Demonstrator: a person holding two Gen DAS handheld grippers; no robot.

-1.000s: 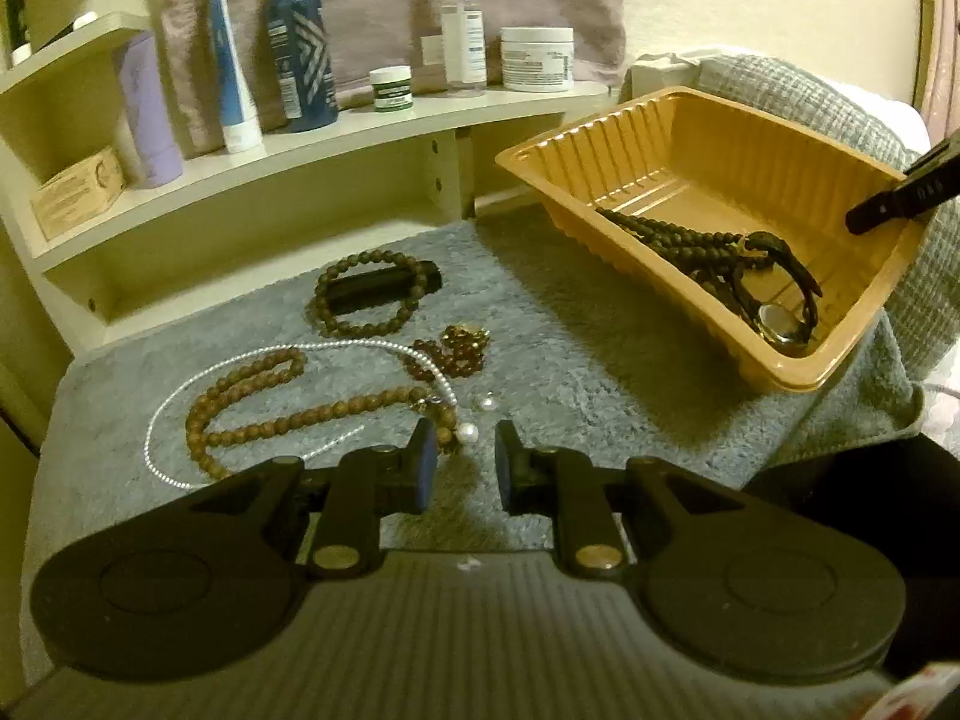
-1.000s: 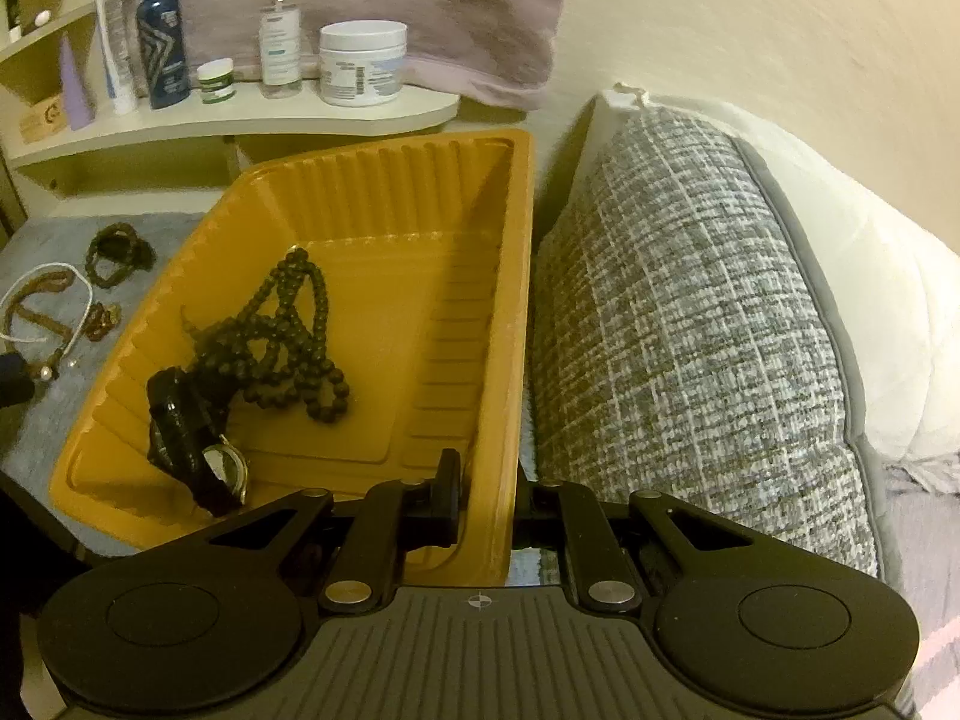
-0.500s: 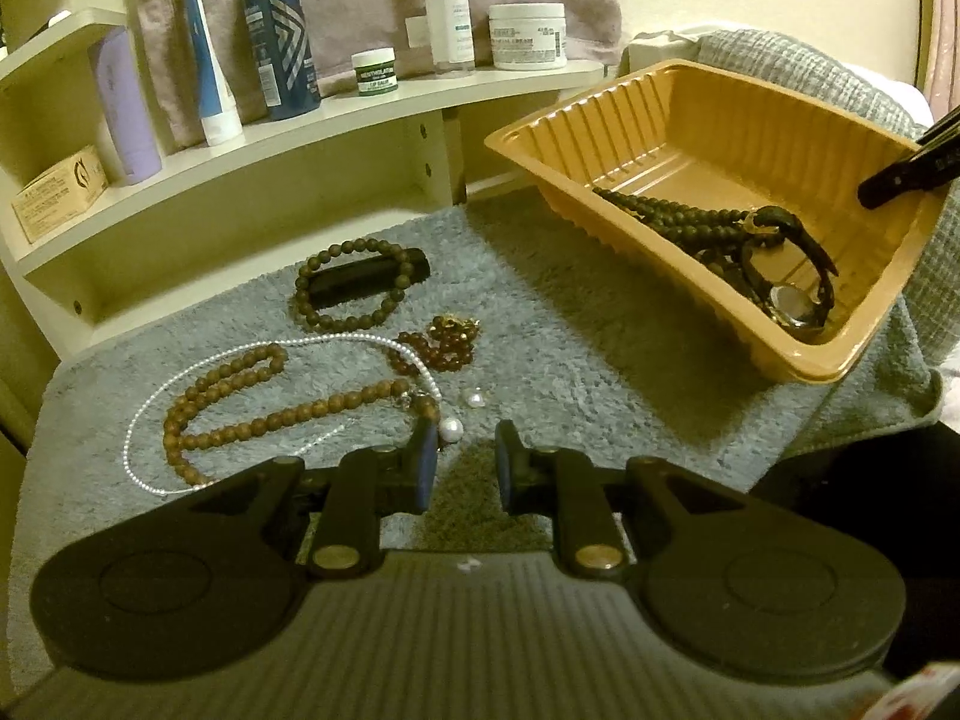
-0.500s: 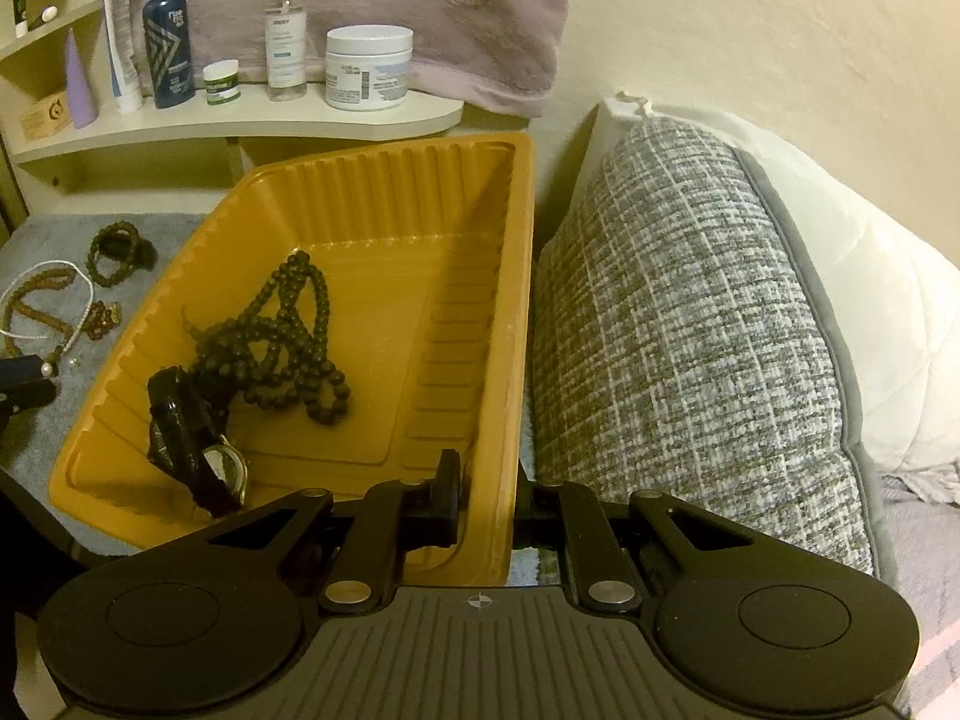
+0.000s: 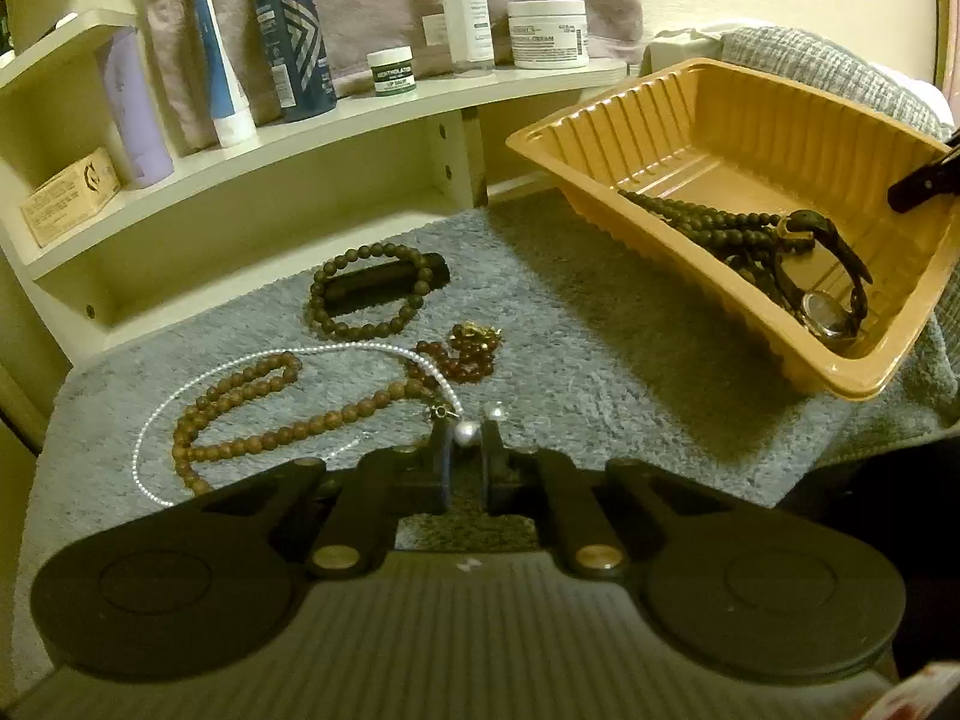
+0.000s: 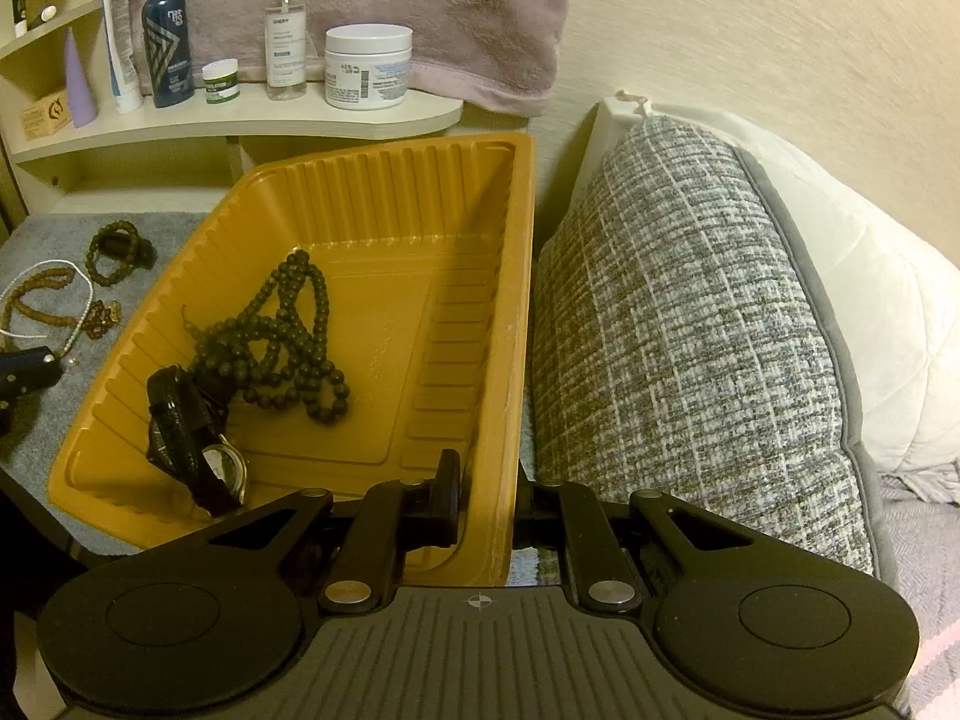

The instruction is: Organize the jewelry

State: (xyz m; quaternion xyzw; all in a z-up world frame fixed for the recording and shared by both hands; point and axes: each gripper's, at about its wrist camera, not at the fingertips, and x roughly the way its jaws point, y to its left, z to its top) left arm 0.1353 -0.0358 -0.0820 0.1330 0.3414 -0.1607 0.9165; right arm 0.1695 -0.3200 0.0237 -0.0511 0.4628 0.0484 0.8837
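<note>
My left gripper is down on the grey mat, its jaws closing, with a single white pearl pinched between the fingertips. A second pearl lies just beyond. A brown bead necklace, a thin pearl strand, an amber bead cluster and a dark bead bracelet lie on the mat. My right gripper is shut on the near wall of the orange tray, which is tipped up. Inside rest a dark bead necklace and a wristwatch.
A cream shelf with bottles and jars runs behind the mat. The dark bracelet circles a black stick-like object. A grey woven cushion and a white pillow stand right of the tray.
The left gripper has crept forward to the pearl and its jaws have narrowed around it. The right gripper and the tray have stayed put.
</note>
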